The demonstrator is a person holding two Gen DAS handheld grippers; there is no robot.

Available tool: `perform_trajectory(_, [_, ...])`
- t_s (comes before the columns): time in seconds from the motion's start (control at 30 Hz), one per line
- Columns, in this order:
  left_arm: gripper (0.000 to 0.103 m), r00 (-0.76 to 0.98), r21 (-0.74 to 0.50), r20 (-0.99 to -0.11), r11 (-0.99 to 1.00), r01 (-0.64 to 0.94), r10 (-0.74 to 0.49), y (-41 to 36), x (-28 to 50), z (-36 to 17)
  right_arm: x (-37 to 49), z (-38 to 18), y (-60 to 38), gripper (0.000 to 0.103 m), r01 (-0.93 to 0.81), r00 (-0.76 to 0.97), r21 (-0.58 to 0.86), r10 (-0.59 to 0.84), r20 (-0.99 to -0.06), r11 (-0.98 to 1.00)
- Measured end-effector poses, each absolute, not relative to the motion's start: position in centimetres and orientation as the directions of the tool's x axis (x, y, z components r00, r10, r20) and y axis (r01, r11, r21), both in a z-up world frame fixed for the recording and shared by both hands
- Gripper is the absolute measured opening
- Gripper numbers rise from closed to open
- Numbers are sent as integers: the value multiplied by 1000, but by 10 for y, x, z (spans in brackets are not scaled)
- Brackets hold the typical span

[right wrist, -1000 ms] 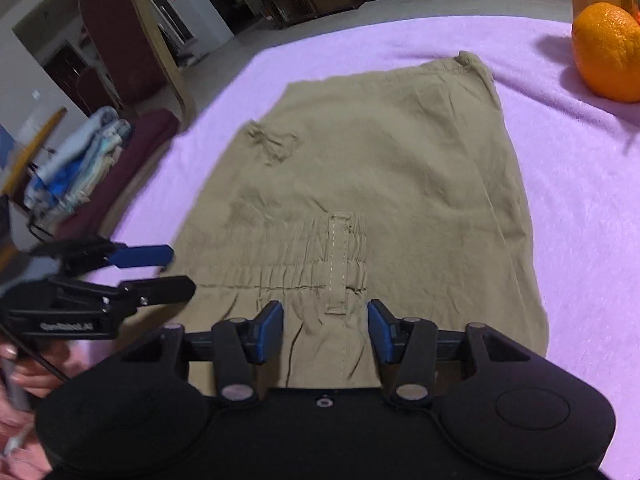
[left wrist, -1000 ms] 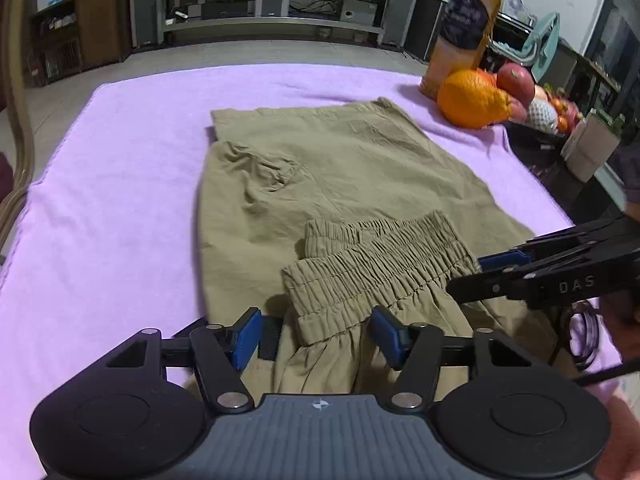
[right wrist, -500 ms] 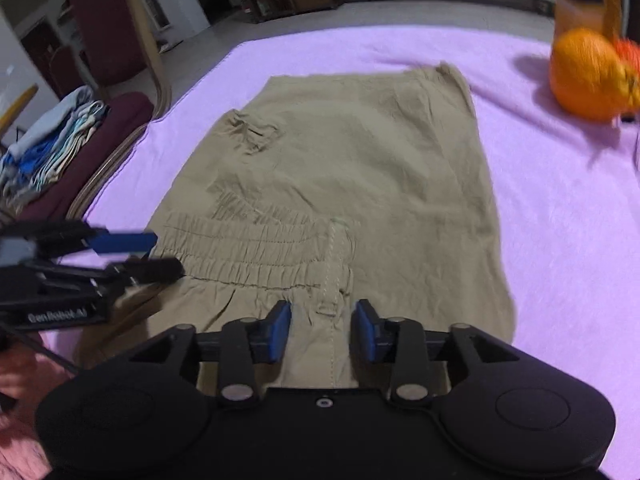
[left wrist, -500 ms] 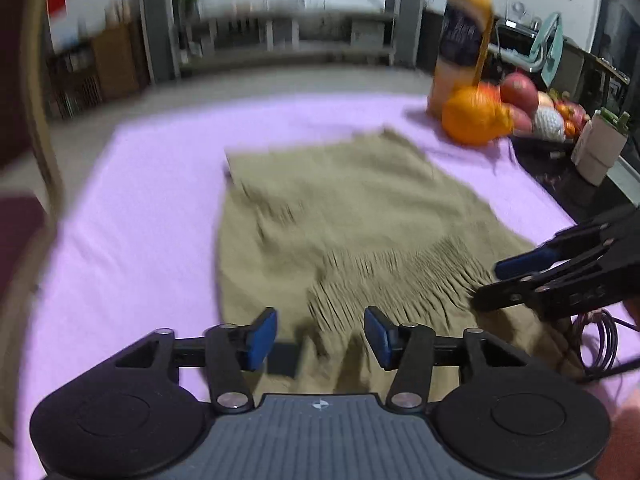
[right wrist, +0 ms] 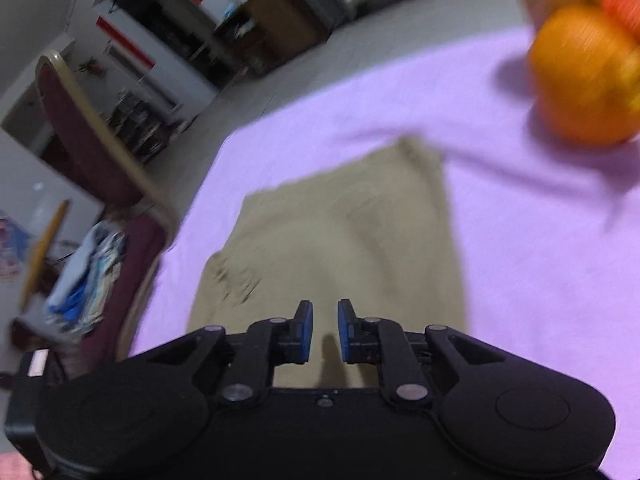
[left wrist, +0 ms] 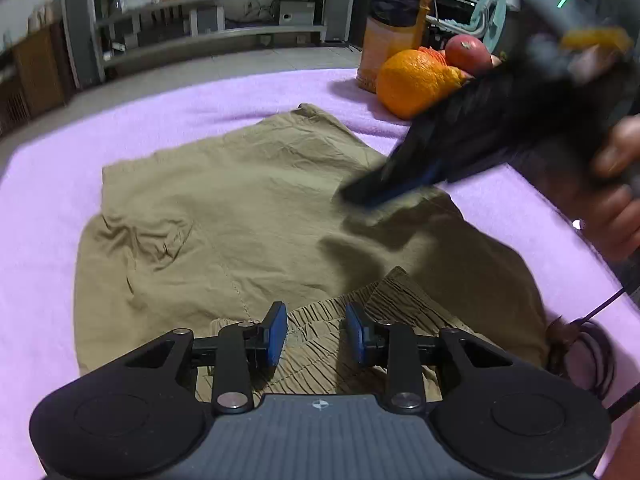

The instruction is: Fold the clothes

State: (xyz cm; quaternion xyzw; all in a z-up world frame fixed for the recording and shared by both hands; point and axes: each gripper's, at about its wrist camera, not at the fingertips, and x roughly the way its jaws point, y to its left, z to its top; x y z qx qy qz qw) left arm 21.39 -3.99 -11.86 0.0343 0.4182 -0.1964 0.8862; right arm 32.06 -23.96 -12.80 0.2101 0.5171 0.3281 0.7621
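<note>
Shorts (left wrist: 256, 216), khaki, lie spread on the purple-covered table (left wrist: 48, 184), waistband (left wrist: 332, 344) nearest the left camera. Left tongs (left wrist: 316, 336) have just been closing; their blue pads straddle the gathered waistband without visibly pressing it. Right tongs (right wrist: 325, 330), blurred, have also just been closing to a narrow gap, nothing between them, above the shorts' far half. An orange (left wrist: 416, 80) sits beyond.

right gripper (right wrist: 325, 330): jaws just closing, nothing between | khaki shorts (right wrist: 344, 240) on purple cloth (right wrist: 540, 280) | orange (right wrist: 584, 76) far right
</note>
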Motion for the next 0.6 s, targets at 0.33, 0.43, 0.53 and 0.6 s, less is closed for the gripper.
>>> perform_trajectory(0.33, [32,608,-112,-722,922,370,-332,-38,209,-124,397,-158,-255,0,-22,562,652,548,-619,758])
perform_trajectory(0.43, [32,607,-108,-724,922,371,-329,-38,209,-123,394,-129,-261,10,34,679,561,393,-620,827])
perform_trajectory(0.53, [34,603,-100,-730,923,372,-322,-39,209,-122,370,-90,-264,12,-42,662,512,408,-629,858])
perform_trajectory(0.6, [36,593,-100,-744,929,357,-308,-39,211,-119,345,-65,-267,12,-113,629,492,446,-637,863])
